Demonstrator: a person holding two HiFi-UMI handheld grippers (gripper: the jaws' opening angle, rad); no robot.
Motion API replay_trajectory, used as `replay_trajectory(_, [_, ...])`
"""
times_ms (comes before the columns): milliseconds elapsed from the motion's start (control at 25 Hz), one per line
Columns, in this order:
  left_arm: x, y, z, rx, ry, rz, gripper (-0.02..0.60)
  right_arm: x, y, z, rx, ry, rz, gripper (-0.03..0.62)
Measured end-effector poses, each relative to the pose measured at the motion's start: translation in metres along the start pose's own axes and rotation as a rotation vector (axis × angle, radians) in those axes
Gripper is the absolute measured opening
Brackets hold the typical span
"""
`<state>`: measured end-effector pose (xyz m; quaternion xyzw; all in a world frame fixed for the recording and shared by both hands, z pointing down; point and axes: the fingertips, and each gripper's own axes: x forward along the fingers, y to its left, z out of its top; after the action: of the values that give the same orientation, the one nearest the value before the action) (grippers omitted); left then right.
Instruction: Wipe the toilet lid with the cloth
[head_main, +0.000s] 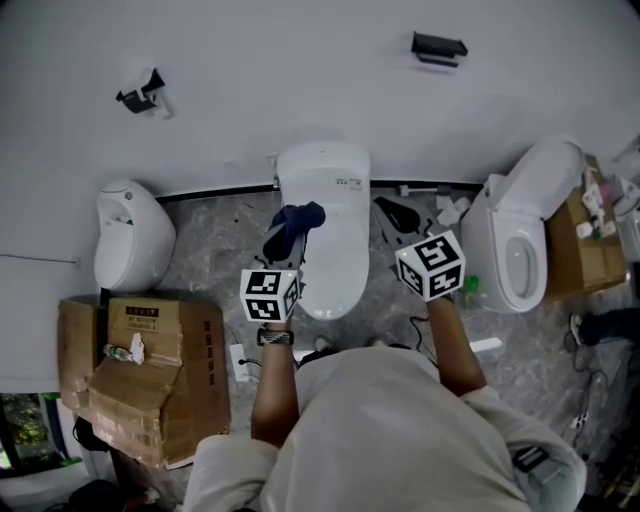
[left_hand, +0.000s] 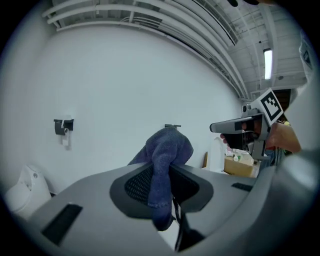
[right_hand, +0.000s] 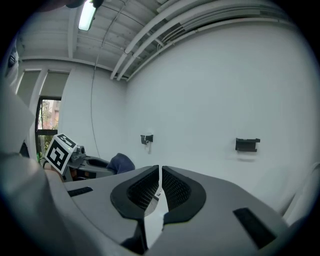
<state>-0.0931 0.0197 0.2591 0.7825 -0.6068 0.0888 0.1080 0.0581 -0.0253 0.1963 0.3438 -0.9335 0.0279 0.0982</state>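
The white toilet (head_main: 325, 235) with its lid down stands against the wall in front of me. My left gripper (head_main: 288, 232) is shut on a dark blue cloth (head_main: 297, 222), raised above the lid's left side. In the left gripper view the cloth (left_hand: 164, 165) bulges out between the jaws and hangs over them. My right gripper (head_main: 395, 222) hovers above the toilet's right side, shut with nothing between its jaws. In the right gripper view the jaws (right_hand: 159, 189) nearly touch, and the left gripper with the cloth (right_hand: 121, 162) shows at the left.
A second toilet (head_main: 520, 240) with its seat open stands at the right, next to a cardboard box (head_main: 580, 250). A white bin (head_main: 130, 235) and a torn cardboard box (head_main: 150, 375) are at the left. Black fittings (head_main: 438, 47) hang on the wall.
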Motion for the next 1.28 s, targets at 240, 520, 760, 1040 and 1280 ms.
replay_trajectory(240, [-0.001, -0.007, 0.054, 0.114, -0.056, -0.014, 0.083, 0.0, -0.003, 0.046, -0.044, -0.07, 0.005, 0.041])
replay_trajectory(520, [-0.007, -0.013, 0.133, 0.107, -0.206, -0.074, 0.083, -0.003, -0.007, 0.102, -0.096, -0.154, 0.012, 0.041])
replay_trajectory(760, [-0.011, -0.019, 0.167, 0.21, -0.237, -0.068, 0.083, -0.014, -0.01, 0.14, -0.096, -0.219, 0.009, 0.041])
replay_trajectory(1040, [-0.012, -0.031, 0.191, 0.241, -0.283, -0.096, 0.083, -0.02, -0.01, 0.145, -0.152, -0.194, -0.004, 0.032])
replay_trajectory(1280, [-0.016, -0.038, 0.193, 0.235, -0.297, -0.093, 0.083, -0.023, -0.003, 0.147, -0.173, -0.198, 0.013, 0.032])
